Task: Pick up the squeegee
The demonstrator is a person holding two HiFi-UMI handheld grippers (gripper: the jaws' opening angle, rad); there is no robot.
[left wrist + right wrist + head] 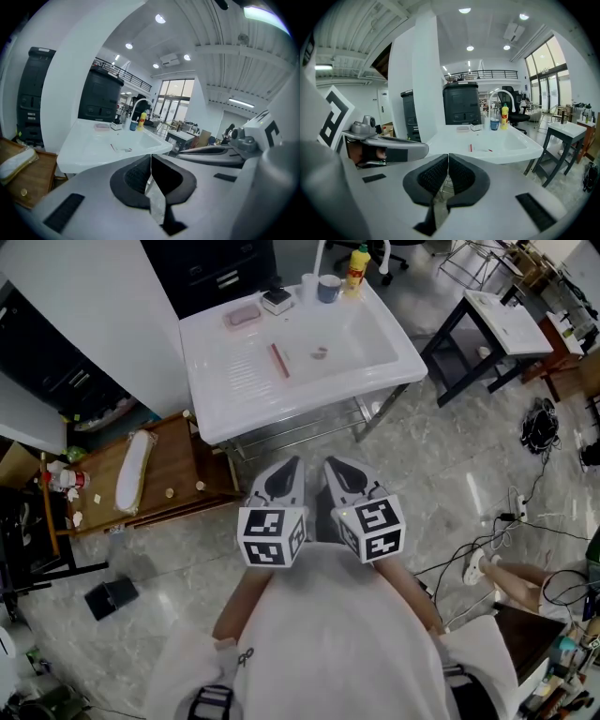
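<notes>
The squeegee [278,359] is a thin red-handled tool lying on the ribbed drainboard of the white sink unit [220,418]. It shows small and far off in the left gripper view [117,147] and the right gripper view [471,148]. My left gripper [286,468] and right gripper [336,465] are held side by side in front of my chest, short of the sink's front edge and pointing toward it. Both are shut with nothing between the pads, as each gripper view shows: the left gripper [151,157], the right gripper [448,157].
At the back of the sink stand a pink soap dish [243,315], a small box [277,300], two cups [319,287] and a yellow bottle [357,266]. A low wooden table [173,460] sits to the left, a black-legged table [502,320] to the right. Cables [525,502] lie on the floor.
</notes>
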